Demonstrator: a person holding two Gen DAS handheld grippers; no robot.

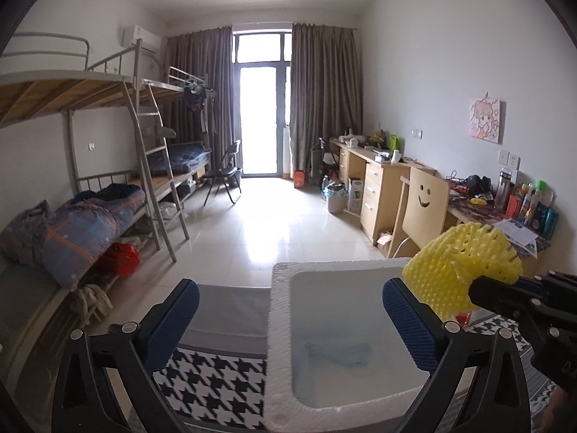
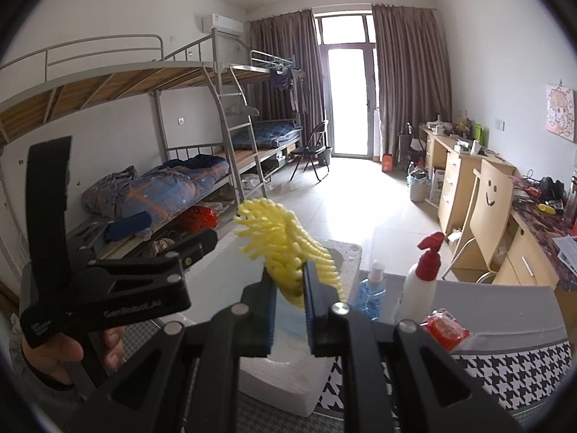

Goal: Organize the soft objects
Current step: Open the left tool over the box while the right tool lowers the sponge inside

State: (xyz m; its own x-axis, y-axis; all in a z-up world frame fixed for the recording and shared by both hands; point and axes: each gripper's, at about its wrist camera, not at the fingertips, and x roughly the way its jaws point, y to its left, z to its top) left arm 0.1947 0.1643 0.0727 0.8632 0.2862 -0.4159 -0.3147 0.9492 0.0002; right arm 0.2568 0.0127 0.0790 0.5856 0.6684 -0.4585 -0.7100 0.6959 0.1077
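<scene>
right wrist view: right gripper [image 2: 290, 310] pinched shut on yellow foam net [image 2: 288, 249], net fanning up and out past the pads, hanging over the near corner of the white foam box [image 2: 346, 252]. left wrist view: left gripper [image 1: 288, 321] spread wide, nothing between its blue pads [image 1: 176, 321], poised over the box [image 1: 281, 324]; same net [image 1: 458, 270] seen at the right rim, just above the box wall. blue soft piece [image 1: 339, 353] already lying on the box floor.

step in hand, by judgement: dropping the net into the box.

- carry the net further over the opening before letting go; now sitting near the rim, so an early release likely tips it out onto the houndstooth cloth [image 1: 212, 386].
- lower below the rim first; light, springy foam, prone to bounce.
- open slowly and fully; mesh may snag on the pad ribs, so lift straight up after release.
- keep the left gripper clear of the drop path, or use it to steady the box wall.
- mind the spray bottles [image 2: 422, 278] just beside the box on the right; avoid a sideways sweep.
</scene>
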